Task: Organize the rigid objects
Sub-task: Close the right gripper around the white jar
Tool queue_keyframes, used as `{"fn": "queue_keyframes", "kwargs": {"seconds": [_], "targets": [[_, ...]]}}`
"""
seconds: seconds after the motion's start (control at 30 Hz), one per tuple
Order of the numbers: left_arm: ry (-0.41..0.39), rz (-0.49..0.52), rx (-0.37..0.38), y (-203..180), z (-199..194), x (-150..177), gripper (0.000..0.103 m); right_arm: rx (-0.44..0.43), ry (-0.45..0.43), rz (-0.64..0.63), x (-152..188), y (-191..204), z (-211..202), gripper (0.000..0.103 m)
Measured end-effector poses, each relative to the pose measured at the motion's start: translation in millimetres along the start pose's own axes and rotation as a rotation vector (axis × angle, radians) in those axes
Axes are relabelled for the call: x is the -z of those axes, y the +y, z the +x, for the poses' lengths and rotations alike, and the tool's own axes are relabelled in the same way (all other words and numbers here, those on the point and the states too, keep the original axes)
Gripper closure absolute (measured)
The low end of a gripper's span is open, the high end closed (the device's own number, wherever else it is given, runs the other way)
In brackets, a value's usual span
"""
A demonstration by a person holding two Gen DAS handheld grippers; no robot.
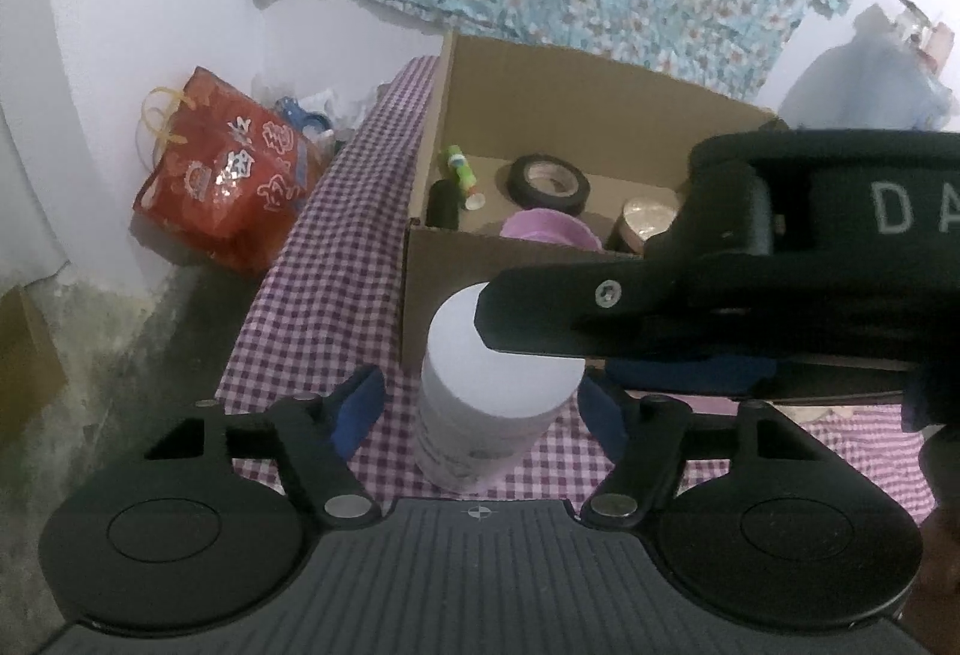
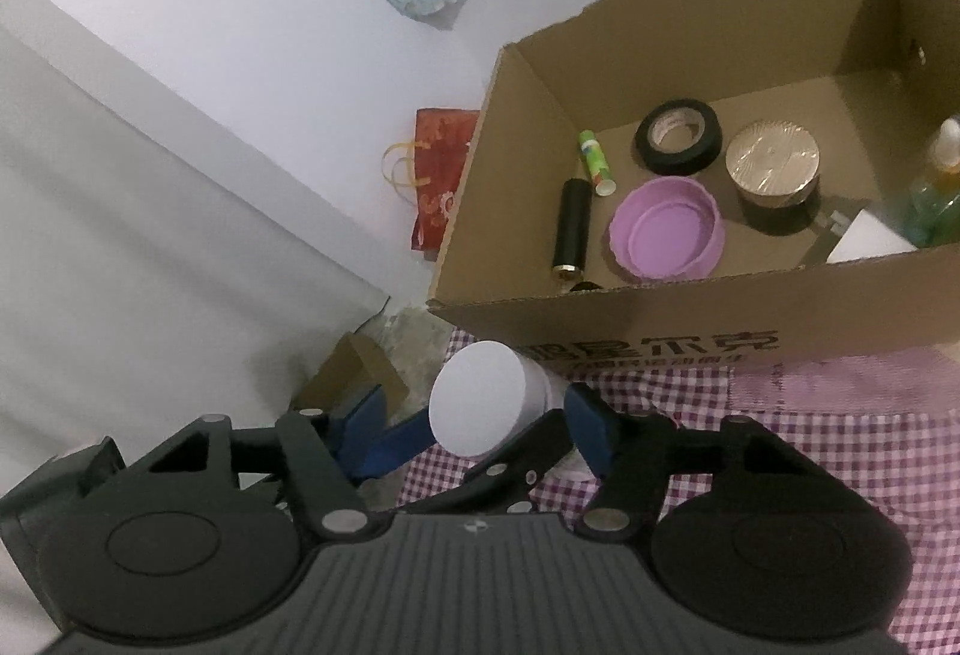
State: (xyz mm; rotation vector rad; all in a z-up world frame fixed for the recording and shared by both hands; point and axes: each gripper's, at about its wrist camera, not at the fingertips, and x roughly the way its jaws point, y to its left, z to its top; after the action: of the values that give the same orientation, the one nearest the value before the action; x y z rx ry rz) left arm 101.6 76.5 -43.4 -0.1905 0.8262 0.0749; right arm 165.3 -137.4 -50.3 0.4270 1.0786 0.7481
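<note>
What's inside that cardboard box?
Inside the cardboard box: black tape roll, purple lid, green glue stick, black tube, foil-topped round tin, a dropper bottle. The near wall hides the front floor.

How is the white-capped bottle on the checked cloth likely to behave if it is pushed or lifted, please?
The white-capped bottle looks rigid, so it should hold its shape. Standing tall and upright on the checked cloth, it may tip if nudged high. Its round, smooth wall could slip or roll once down.
</note>
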Motion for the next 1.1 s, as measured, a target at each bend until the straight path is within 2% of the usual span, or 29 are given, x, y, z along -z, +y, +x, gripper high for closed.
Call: {"fn": "queue_keyframes", "kwargs": {"seconds": [0.3, 0.57, 0.8, 1.1], "targets": [[0.011, 0.011, 0.011, 0, 6, 0, 0.046, 0.005, 0.02, 0.031, -1, -8, 9, 0.05], [0.002, 0.027, 0.004, -1, 8, -1, 0.047, 0.0, 0.028, 0.04, -5, -14, 13, 0.051], [-0.014, 0.045, -0.008, -1, 4, 1, 0.05, -0.006, 0.031, 0.047, -4, -16, 13, 0.057], [-0.044, 0.072, 0.014, -7, -12, 11, 0.05, -0.008, 0.027, 0.043, 4, -15, 4, 0.058]]}}
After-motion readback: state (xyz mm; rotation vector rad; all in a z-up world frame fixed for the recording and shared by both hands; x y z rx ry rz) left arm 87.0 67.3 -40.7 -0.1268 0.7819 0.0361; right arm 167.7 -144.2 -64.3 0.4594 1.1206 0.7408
